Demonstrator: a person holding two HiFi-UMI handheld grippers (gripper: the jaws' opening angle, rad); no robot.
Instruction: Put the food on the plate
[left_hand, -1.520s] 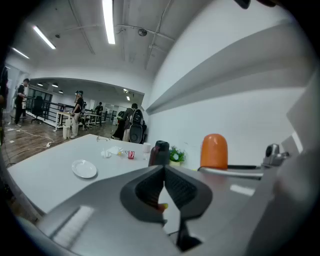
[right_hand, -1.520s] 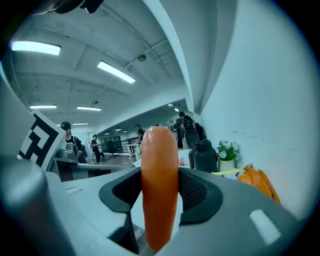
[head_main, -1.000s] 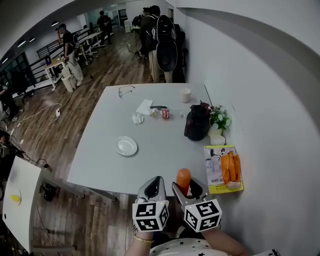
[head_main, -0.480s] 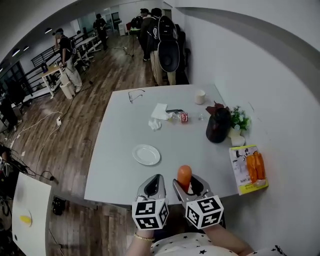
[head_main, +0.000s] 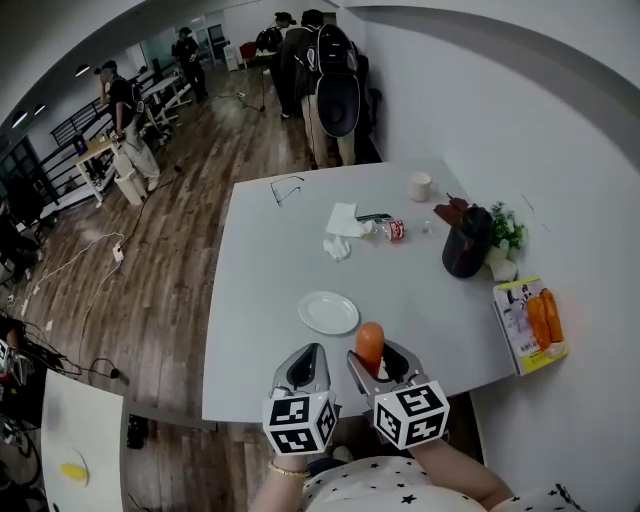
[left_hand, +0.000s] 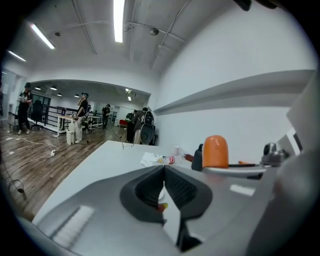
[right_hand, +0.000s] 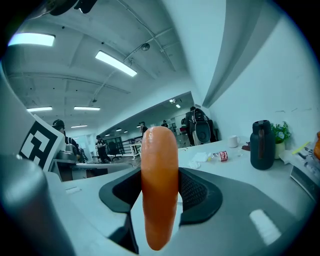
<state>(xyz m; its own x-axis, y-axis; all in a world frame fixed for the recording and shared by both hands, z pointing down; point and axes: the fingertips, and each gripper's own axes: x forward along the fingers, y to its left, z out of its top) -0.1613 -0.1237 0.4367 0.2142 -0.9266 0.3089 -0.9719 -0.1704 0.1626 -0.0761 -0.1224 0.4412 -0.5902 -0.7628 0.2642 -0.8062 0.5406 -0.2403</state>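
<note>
An orange sausage-shaped food piece (head_main: 370, 346) stands upright between the jaws of my right gripper (head_main: 378, 364), which is shut on it; in the right gripper view the food (right_hand: 159, 190) fills the middle of the frame. A small white plate (head_main: 328, 312) lies on the grey table (head_main: 280, 260), just beyond and left of the held food. My left gripper (head_main: 305, 367) hovers at the table's near edge beside the right one, its jaws shut with nothing between them (left_hand: 163, 187). The food (left_hand: 215, 151) also shows at the right of the left gripper view.
At the table's far side lie crumpled white tissues (head_main: 340, 232), a small can (head_main: 394, 230), a white cup (head_main: 420, 186), glasses (head_main: 286, 186), a dark jug (head_main: 467, 243) and a small plant (head_main: 503, 229). A packet with orange food (head_main: 532, 322) sits at the right edge. People stand beyond the table.
The view has swung so the table and plate now sit further right and nearer. Both grippers keep their places low in the view, the right one still holding the orange food.
</note>
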